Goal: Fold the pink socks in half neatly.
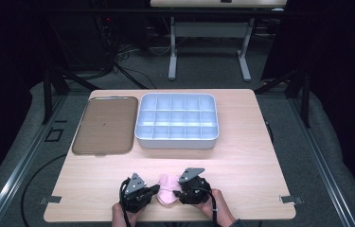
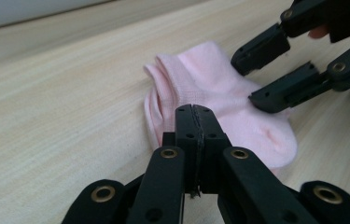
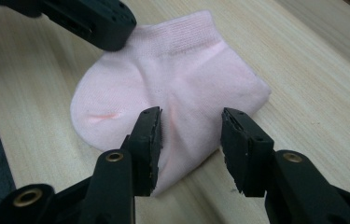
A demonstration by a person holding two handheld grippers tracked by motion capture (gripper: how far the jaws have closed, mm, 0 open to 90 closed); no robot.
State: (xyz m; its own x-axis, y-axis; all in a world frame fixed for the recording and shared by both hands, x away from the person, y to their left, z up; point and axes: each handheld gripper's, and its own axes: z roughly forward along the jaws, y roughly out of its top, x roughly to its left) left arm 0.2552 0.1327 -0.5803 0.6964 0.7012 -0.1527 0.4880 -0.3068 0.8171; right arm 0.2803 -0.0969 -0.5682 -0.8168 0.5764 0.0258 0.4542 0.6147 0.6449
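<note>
At the bottom centre, the left gripper (image 1: pixel 152 191) is apparently pinching the unlabelled pink sock (image 1: pixel 167 190) with jaws closed, while the right gripper (image 1: pixel 177 193) is standing half open over it.

A white compartment tray (image 1: pixel 177 121) is sitting at twelve o'clock on the wooden counter (image 1: pixel 241 161), with a flat brown tray (image 1: pixel 105 125) lying just beside it at nine o'clock, while another table's white legs (image 1: pixel 172 52) are standing beyond.

- 1 pink sock (image 1: pixel 167 190)
- 2 grippers: left (image 1: pixel 152 190), right (image 1: pixel 177 193)
- 1 white divided box (image 1: pixel 177 121)
- 1 brown tray (image 1: pixel 104 125)
- 1 table (image 1: pixel 241 161)
</note>
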